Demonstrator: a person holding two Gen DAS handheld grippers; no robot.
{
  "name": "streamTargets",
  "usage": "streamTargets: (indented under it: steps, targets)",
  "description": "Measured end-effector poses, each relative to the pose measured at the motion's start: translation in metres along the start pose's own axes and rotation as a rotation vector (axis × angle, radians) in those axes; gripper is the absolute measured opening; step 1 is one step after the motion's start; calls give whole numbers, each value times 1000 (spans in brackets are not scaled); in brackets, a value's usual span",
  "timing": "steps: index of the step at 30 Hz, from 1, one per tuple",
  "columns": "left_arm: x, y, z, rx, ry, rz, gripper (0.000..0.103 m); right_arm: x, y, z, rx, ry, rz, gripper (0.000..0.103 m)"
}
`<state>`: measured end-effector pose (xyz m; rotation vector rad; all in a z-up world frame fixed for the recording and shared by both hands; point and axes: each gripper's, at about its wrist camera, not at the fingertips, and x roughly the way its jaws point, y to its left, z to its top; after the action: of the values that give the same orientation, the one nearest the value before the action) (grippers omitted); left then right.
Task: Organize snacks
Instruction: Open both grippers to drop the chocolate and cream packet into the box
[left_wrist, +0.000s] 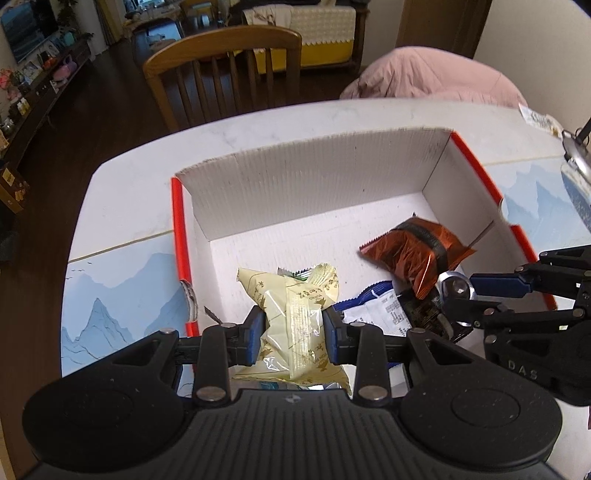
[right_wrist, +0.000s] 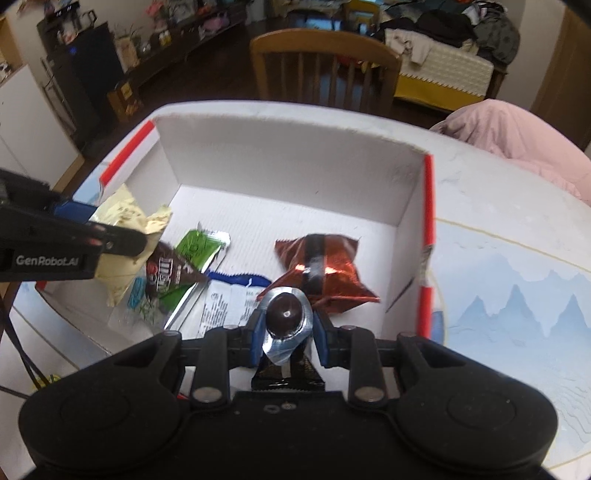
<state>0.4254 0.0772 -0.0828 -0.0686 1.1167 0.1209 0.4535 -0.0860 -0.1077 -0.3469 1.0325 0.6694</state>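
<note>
A white cardboard box (left_wrist: 314, 184) with red edges sits on the table; it also shows in the right wrist view (right_wrist: 288, 177). My left gripper (left_wrist: 293, 334) is shut on a cream snack packet (left_wrist: 295, 314), held over the box's near side. My right gripper (right_wrist: 286, 334) is shut on a small foil cup snack with a dark centre (right_wrist: 286, 314), also over the box; it shows at the right in the left wrist view (left_wrist: 456, 290). Inside the box lie a red-brown foil bag (right_wrist: 325, 273), a brown M&M's bag (right_wrist: 166, 275), a green packet (right_wrist: 195, 245) and a white-blue packet (right_wrist: 229, 299).
The table (left_wrist: 129, 177) has a blue mountain-print mat (right_wrist: 517, 314). A wooden chair (left_wrist: 229, 74) stands behind it. A pink padded cover (left_wrist: 436, 74) lies at the far right. A loose wrapper (left_wrist: 535, 120) lies on the table's right side.
</note>
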Motion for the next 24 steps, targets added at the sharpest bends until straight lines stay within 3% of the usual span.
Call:
streamTargets:
  steps: [10, 24]
  targets:
    - [18, -1, 1, 17, 43, 14, 32, 18, 3, -1, -13, 50, 1, 27]
    - [14, 2, -7, 4, 41, -1, 35, 19, -3, -5, 30, 63, -11, 28]
